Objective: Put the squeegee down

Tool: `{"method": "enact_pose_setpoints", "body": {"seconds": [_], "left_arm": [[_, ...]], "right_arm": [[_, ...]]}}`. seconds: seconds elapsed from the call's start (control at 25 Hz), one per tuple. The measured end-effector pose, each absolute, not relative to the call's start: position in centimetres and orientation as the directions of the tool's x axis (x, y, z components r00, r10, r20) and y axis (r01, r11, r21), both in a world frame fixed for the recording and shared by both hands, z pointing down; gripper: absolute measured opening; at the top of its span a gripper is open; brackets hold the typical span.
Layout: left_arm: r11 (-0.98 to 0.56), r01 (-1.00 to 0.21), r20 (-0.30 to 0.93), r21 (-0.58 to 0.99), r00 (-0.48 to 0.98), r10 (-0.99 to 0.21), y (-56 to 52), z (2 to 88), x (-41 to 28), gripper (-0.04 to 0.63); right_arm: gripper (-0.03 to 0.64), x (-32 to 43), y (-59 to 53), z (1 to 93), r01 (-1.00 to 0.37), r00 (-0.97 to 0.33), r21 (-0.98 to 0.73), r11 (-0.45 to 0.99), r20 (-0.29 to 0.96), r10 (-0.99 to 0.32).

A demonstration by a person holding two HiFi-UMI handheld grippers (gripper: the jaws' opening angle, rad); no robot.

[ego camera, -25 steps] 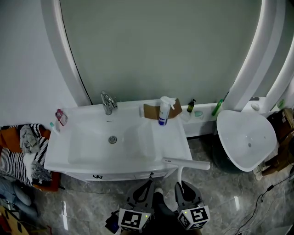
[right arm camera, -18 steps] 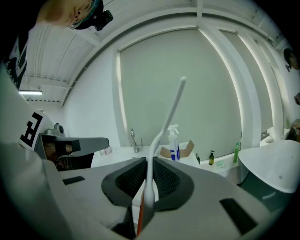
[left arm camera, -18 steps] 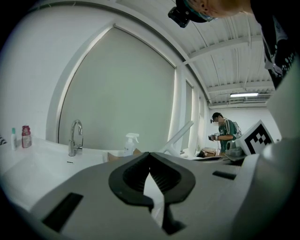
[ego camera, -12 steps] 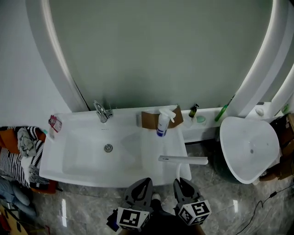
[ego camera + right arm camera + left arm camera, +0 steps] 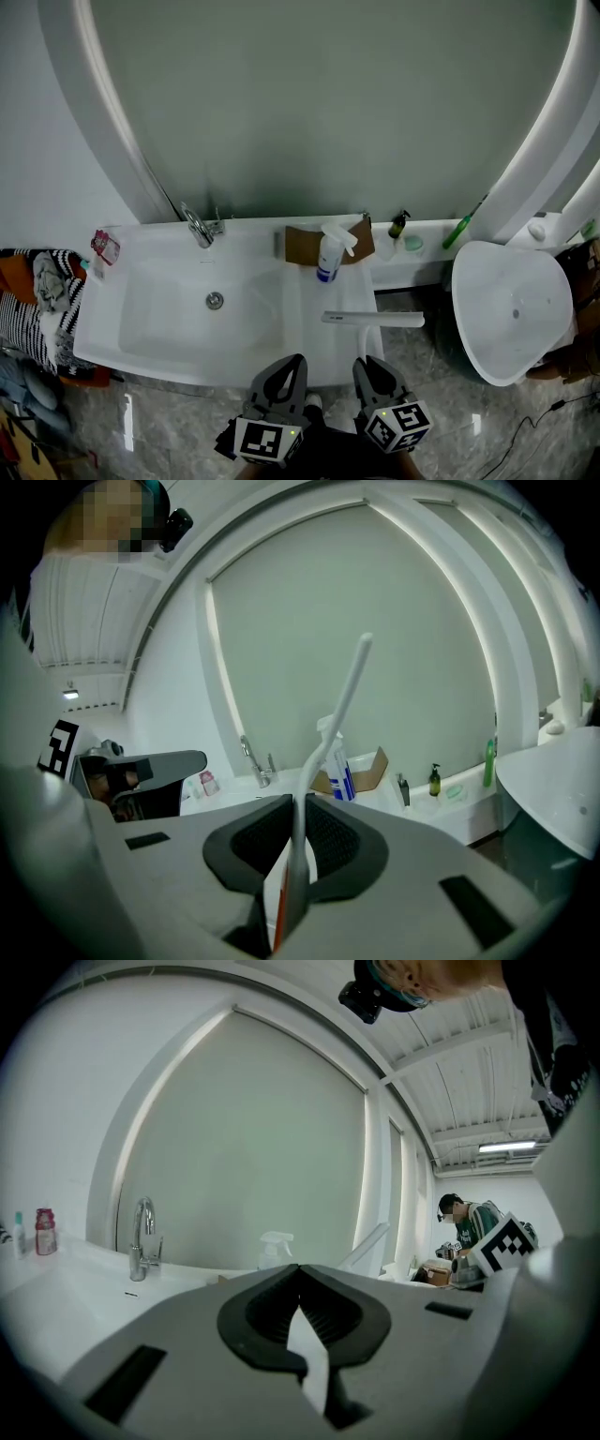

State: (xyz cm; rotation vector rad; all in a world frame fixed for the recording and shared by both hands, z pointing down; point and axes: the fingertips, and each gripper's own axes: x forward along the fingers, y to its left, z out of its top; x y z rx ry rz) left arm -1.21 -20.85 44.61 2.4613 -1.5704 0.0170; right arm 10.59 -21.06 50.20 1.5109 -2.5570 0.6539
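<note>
The white squeegee (image 5: 373, 319) hangs with its blade level over the right deck of the white sink unit (image 5: 141, 352). Its thin handle runs down into my right gripper (image 5: 367, 367), which is shut on it. In the right gripper view the handle (image 5: 330, 724) rises from between the right gripper's (image 5: 296, 803) pads and curves up toward the mirror. My left gripper (image 5: 287, 369) hovers beside it at the sink's front edge. In its own view the left gripper (image 5: 299, 1269) is shut with nothing in it.
A spray bottle (image 5: 328, 253) stands before a cardboard box (image 5: 302, 246) at the back of the deck. The faucet (image 5: 197, 225) is behind the bowl. A small dark bottle (image 5: 398, 225) and green tube (image 5: 464, 230) rest on the ledge. A white tub (image 5: 511, 309) stands right, clothes (image 5: 37, 300) left.
Both grippers have moved forward toward the sink. The squeegee's blade has gone from past the sink's front right corner to over its right deck.
</note>
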Motion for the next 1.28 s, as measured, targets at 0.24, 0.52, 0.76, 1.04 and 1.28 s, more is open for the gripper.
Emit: {"method": "enact_pose_setpoints", "body": {"seconds": [0.24, 0.52, 0.76, 1.04, 1.28], "left_arm": [[-0.415, -0.894, 0.141, 0.169, 0.438, -0.888, -22.1, 44.6, -1.4, 0.005], [-0.437, -0.883, 0.114, 0.174, 0.458, -0.881, -24.2, 43.0, -2.0, 0.005], [-0.435, -0.885, 0.164, 0.167, 0.460, -0.873, -25.4, 43.9, -2.9, 0.005], [-0.429, -0.889, 0.195, 0.160, 0.455, -0.869, -26.5, 44.7, -3.6, 0.005], [-0.417, -0.892, 0.188, 0.173, 0.446, -0.875, -27.9, 44.7, -3.8, 0.005]], "right_arm": [[0.055, 10.0, -22.0, 50.3, -0.853, -0.502, -0.331, 0.405, 0.303, -0.810], [0.055, 9.1, -23.6, 49.5, -0.854, -0.492, -0.352, 0.383, 0.306, -0.815], [0.055, 7.7, -25.4, 50.4, -0.828, -0.527, -0.395, 0.398, 0.310, -0.791], [0.055, 6.9, -28.7, 54.4, -0.797, -0.560, -0.484, 0.362, 0.364, -0.745], [0.055, 7.3, -31.3, 58.8, -0.800, -0.555, -0.520, 0.301, 0.447, -0.702]]}}
